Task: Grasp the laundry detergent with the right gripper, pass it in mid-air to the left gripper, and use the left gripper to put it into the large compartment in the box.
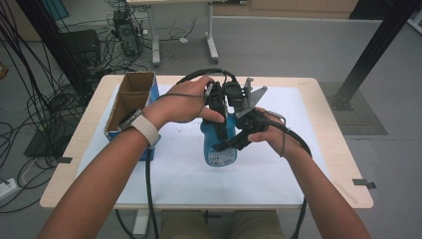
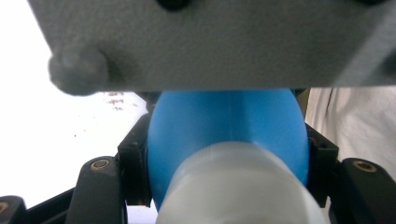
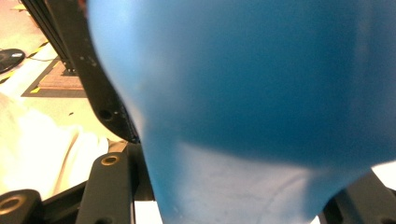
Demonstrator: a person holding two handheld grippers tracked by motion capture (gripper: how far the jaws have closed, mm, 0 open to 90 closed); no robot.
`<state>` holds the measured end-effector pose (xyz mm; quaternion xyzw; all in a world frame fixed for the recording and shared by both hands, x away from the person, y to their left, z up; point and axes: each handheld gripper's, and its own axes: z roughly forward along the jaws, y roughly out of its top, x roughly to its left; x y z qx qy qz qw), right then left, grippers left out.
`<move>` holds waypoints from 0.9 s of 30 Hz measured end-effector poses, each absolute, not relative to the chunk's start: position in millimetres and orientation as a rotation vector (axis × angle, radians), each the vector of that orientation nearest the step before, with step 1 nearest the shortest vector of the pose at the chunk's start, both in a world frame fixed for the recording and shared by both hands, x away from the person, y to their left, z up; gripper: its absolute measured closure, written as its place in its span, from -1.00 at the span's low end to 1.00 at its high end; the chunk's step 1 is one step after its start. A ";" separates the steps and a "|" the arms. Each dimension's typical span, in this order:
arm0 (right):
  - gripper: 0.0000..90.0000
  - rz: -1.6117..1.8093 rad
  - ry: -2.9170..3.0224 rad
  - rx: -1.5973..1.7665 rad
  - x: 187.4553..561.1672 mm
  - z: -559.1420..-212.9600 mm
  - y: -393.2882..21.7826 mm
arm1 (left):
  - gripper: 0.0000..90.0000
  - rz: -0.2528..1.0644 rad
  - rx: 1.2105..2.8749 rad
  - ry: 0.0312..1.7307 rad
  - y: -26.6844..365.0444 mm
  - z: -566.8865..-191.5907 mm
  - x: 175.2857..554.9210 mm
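Observation:
A blue bottle [image 1: 219, 148] with a white cap [image 2: 238, 191] is at the middle of the white mat, held from both sides. My left gripper [image 1: 217, 115] comes at it from the far end and is shut on its blue shoulder [image 2: 224, 126], just behind the cap; both black pads press its sides. My right gripper [image 1: 233, 143] reaches in from the right and is shut on the bottle's body [image 3: 252, 93], which sits very close to that camera. A grey plate [image 2: 210, 42] hangs across the top of the left gripper view.
An open cardboard box [image 1: 130, 97] with blue sides stands at the table's left. The white mat [image 1: 298, 164] covers most of the wooden table [image 1: 338, 149]. Cables trail from both grippers. Desk legs and a black post [image 1: 370, 50] stand beyond the far edge.

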<state>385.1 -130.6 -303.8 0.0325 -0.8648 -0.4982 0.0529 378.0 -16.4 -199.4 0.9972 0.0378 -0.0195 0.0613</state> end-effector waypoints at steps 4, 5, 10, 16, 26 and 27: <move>-0.04 -1.514 -2.629 0.097 384.9 -303.5 -131.0 | -0.17 -0.058 3.015 0.116 -16.6 -199.2 377.9; -0.04 -1.514 -2.628 0.096 384.8 -303.3 -131.1 | -0.17 -0.057 3.015 0.114 -16.6 -199.1 377.8; -0.04 -1.515 -2.631 0.100 384.9 -303.1 -131.0 | -0.17 -0.055 3.015 0.115 -16.3 -198.9 377.6; -0.05 -1.510 -2.634 0.099 384.5 -302.9 -130.7 | -0.17 -0.054 3.016 0.119 -16.4 -199.2 377.4; -0.05 -1.510 -2.637 0.097 384.6 -302.6 -130.7 | -0.17 -0.057 3.013 0.122 -15.9 -199.4 377.9; -0.05 -1.509 -2.634 0.100 384.8 -302.8 -130.5 | -0.17 -0.060 3.013 0.124 -15.8 -199.6 378.0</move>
